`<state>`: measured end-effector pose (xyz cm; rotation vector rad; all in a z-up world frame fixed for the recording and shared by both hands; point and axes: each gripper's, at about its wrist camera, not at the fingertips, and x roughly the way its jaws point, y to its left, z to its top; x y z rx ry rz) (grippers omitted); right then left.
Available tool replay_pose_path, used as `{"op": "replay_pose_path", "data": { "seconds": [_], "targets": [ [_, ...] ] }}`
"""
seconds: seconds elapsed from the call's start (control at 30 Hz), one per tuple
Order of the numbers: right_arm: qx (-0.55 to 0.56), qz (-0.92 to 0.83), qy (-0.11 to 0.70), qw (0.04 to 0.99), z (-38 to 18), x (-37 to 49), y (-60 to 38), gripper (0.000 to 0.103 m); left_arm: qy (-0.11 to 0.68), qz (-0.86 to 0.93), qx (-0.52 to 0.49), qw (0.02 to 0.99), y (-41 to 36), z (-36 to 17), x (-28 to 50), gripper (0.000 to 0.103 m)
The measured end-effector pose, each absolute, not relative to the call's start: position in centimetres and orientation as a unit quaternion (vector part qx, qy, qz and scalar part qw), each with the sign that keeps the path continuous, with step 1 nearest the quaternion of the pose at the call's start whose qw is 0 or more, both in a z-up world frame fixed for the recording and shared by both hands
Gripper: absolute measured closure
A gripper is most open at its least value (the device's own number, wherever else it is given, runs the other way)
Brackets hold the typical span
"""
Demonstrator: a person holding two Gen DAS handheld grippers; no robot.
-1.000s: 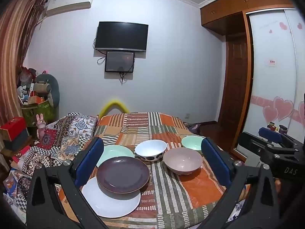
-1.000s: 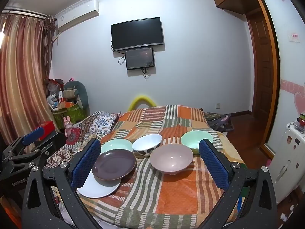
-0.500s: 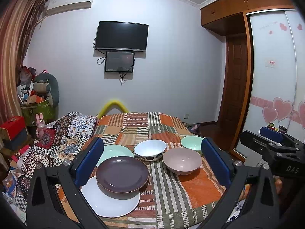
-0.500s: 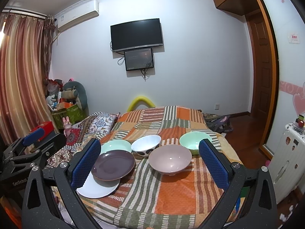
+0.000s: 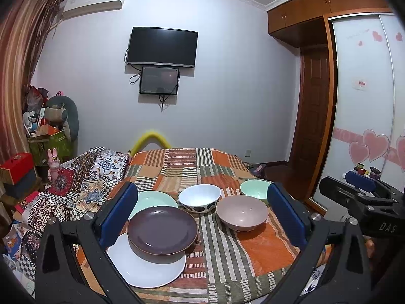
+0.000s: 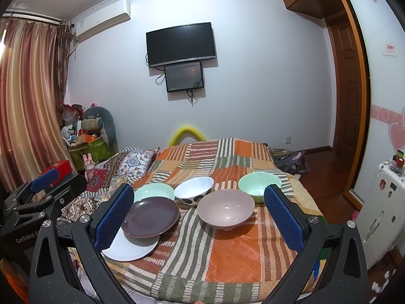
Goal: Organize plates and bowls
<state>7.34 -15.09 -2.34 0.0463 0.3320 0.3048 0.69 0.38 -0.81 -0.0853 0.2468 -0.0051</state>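
Observation:
On a striped orange bedspread (image 5: 253,250) lie a dark purple plate (image 5: 162,229) resting on a white plate (image 5: 149,268), with a mint plate (image 5: 154,198) behind. To the right stand a white spotted bowl (image 5: 200,197), a pink bowl (image 5: 241,214) and a mint bowl (image 5: 254,188). They also show in the right wrist view: purple plate (image 6: 150,216), white plate (image 6: 129,249), pink bowl (image 6: 225,211), mint bowl (image 6: 258,185), white bowl (image 6: 193,192). My left gripper (image 5: 202,217) and right gripper (image 6: 200,221) are both open, empty, held before the dishes.
A patterned quilt (image 5: 83,177) lies left of the bedspread. Boxes and toys (image 5: 48,136) pile up at the far left by a curtain. A wardrobe with sliding doors (image 5: 364,106) and a white suitcase (image 6: 382,210) stand to the right. A TV (image 5: 162,46) hangs on the far wall.
Both views have shifted very slightly; the dishes stay where they were and both grippers remain open.

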Motion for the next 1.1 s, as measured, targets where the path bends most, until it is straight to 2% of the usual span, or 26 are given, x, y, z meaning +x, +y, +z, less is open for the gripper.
{"op": "replay_pose_path", "data": {
  "seconds": [1.1],
  "targets": [
    [0.022,0.153,0.174,0.972,-2.92,7.52,-14.51,0.001,0.134,-0.003,-0.048,0.99,0.88,-1.08,1.38,0.0]
  ]
}}
